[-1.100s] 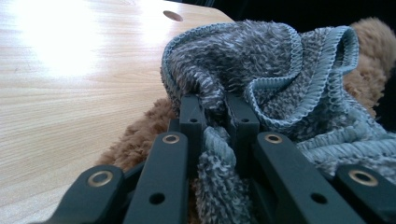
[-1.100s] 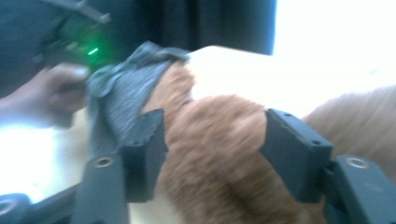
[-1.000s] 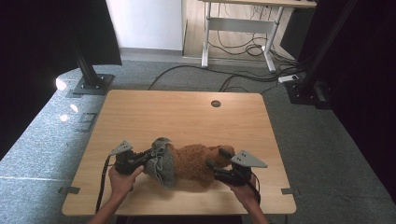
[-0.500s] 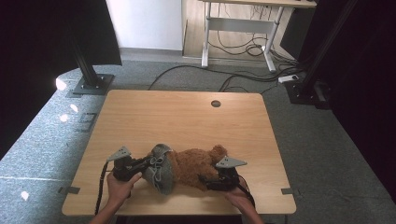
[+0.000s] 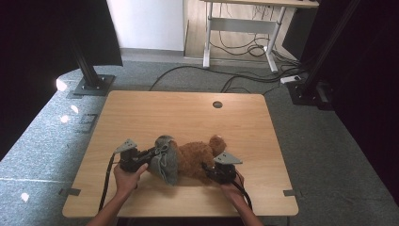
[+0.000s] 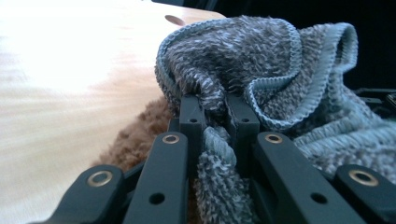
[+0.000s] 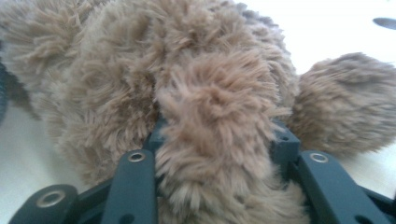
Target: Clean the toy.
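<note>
A brown plush bear (image 5: 200, 155) lies on the wooden table (image 5: 188, 113) near its front edge. A grey knitted garment (image 5: 167, 159) covers its left end. My left gripper (image 5: 150, 155) is shut on a fold of the grey garment (image 6: 280, 70), pinched between the tips of the left gripper (image 6: 217, 109); brown fur (image 6: 140, 135) shows beneath. My right gripper (image 5: 208, 168) is at the bear's right side. In the right gripper view the right gripper (image 7: 217, 135) is shut on a furry limb of the bear (image 7: 140, 60), whose fur bulges between the jaws.
A round cable hole (image 5: 217, 104) sits at the table's far middle. Black stand bases (image 5: 91, 85) and loose cables (image 5: 244, 77) lie on the carpet beyond the table. A desk frame (image 5: 242, 26) stands at the back. The person's hands (image 5: 124, 181) come over the front edge.
My right gripper has moved left, closer to the left one, bunching the bear. The left gripper has stayed on the grey garment with hardly any shift.
</note>
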Demonstrator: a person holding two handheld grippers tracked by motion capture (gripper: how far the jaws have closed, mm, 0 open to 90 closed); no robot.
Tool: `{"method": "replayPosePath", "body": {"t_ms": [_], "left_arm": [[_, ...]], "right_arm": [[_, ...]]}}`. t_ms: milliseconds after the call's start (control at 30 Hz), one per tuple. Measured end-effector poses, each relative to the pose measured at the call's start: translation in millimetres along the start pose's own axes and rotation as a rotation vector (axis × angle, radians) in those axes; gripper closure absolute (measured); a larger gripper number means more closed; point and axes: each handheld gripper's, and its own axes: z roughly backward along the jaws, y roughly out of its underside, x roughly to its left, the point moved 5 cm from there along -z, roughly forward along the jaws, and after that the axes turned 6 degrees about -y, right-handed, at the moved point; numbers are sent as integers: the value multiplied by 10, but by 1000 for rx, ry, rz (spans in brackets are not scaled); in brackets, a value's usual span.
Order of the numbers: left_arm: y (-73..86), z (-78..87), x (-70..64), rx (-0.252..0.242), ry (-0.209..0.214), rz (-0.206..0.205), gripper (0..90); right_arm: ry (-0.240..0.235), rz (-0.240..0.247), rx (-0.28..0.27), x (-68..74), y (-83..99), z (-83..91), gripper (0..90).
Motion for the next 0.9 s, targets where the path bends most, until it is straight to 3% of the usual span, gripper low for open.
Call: {"method": "replayPosePath", "body": {"t_ms": [333,533,667,800,833,900], "left_arm": [[-280,-294,160,2,-76,-9,790],[-314,-331,169,-4,-77,1,789],[-268,-259,147,1,-48,-7,789],[-112,-34,101,17,21,-6,787],[-112,-34,101,17,21,-6,786],[-44,120,120,26,36,7,784]], "right_arm": [[105,6,-52,-269,-176,-291,607],[149,14,-69,-350,-216,-343,613],[127,12,-68,-325,-194,-284,613],[69,21,-61,-223,-96,-127,618],[69,21,-61,-223,-96,-127,618],[50,38,-51,-151,-12,-11,619]]}}
